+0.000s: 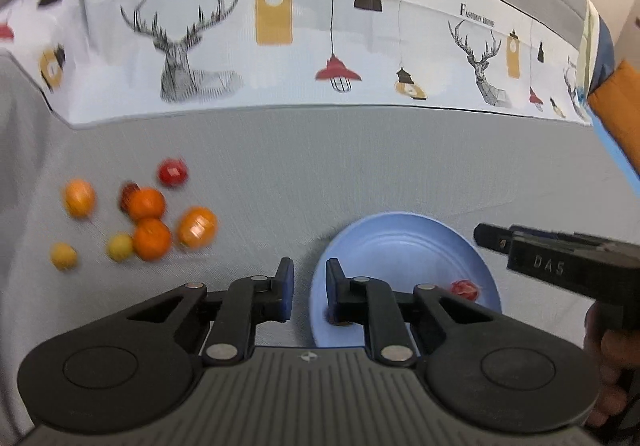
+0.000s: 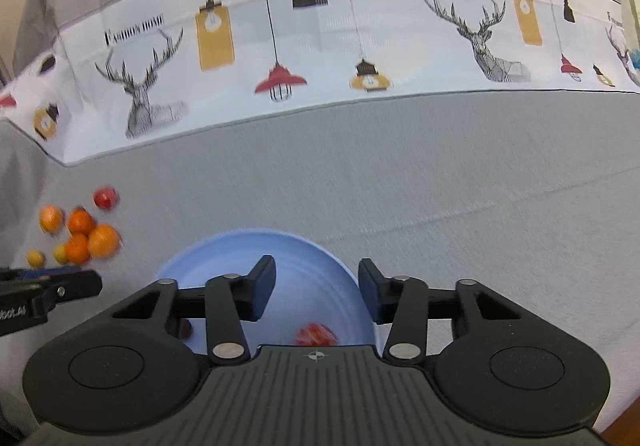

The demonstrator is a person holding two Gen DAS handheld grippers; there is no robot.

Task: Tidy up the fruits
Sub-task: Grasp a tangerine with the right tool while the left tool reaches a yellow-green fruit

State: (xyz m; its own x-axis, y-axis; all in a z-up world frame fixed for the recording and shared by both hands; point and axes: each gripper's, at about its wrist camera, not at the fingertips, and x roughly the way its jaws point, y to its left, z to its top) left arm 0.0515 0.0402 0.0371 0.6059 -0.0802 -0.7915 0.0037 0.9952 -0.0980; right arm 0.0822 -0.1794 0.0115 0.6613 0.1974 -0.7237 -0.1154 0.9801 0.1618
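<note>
A blue plate lies on the grey cloth with a small red fruit in it and a dark fruit partly hidden behind a finger. Several orange, yellow and red fruits lie in a loose pile to the plate's left. My left gripper is open and empty over the plate's left rim. My right gripper is open and empty above the plate; it also shows in the left wrist view.
The table is covered by a grey cloth with a white printed band of deer and lamps along its far side. A person's orange and blue sleeve shows at the far right.
</note>
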